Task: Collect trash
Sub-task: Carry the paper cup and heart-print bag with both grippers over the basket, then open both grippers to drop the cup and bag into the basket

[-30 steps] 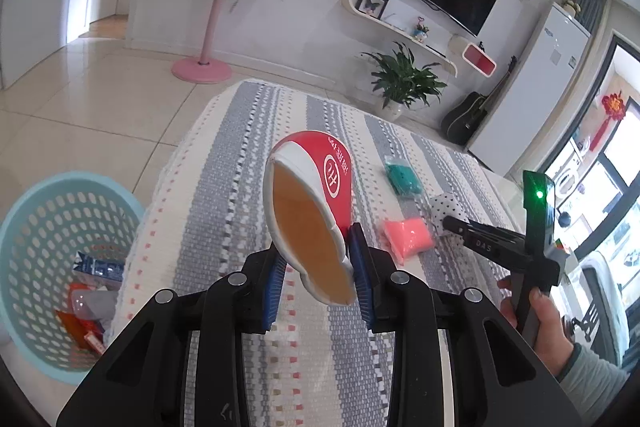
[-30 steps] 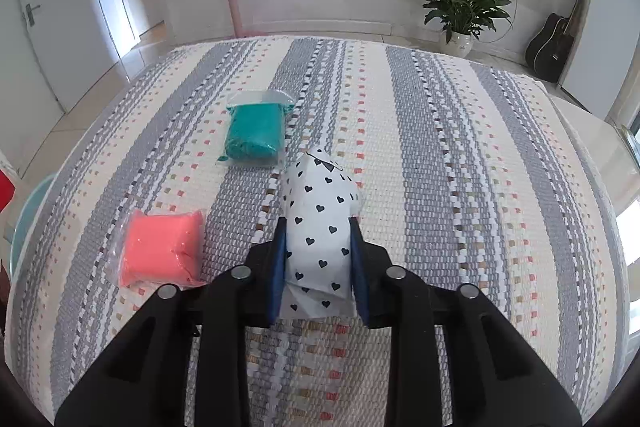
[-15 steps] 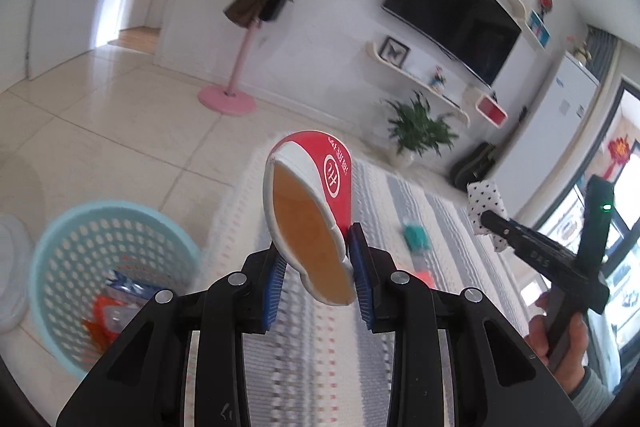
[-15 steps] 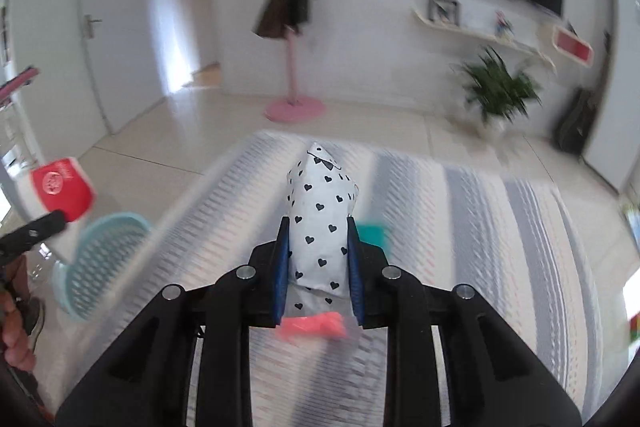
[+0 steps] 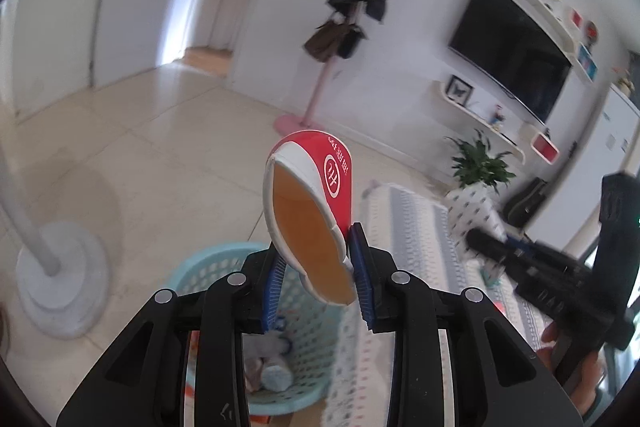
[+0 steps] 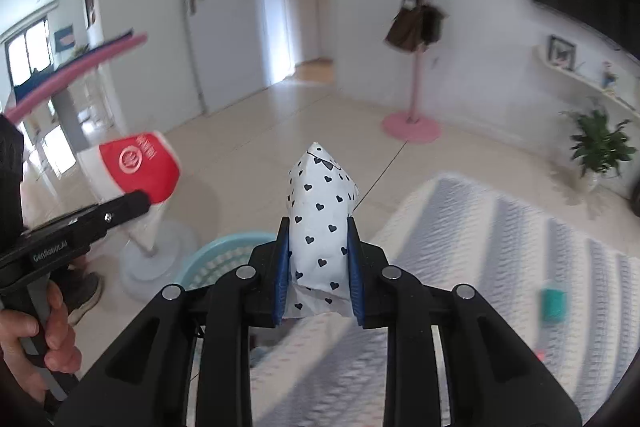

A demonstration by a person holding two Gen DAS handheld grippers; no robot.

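My left gripper is shut on a crushed red and white paper cup, held in the air above the light blue trash basket. The basket holds several pieces of trash. My right gripper is shut on a white paper wrapper with black hearts, held above the near edge of the striped bed and close to the basket. The left gripper with the cup shows at the left of the right wrist view. The right gripper and its wrapper show at the right of the left wrist view.
A white fan base stands on the tiled floor left of the basket. The striped bedspread carries a teal packet. A pink coat stand, a potted plant and a wall TV are further off.
Both grippers have swung left from over the bed toward the basket, each still holding its piece. The basket now lies right under the left gripper.
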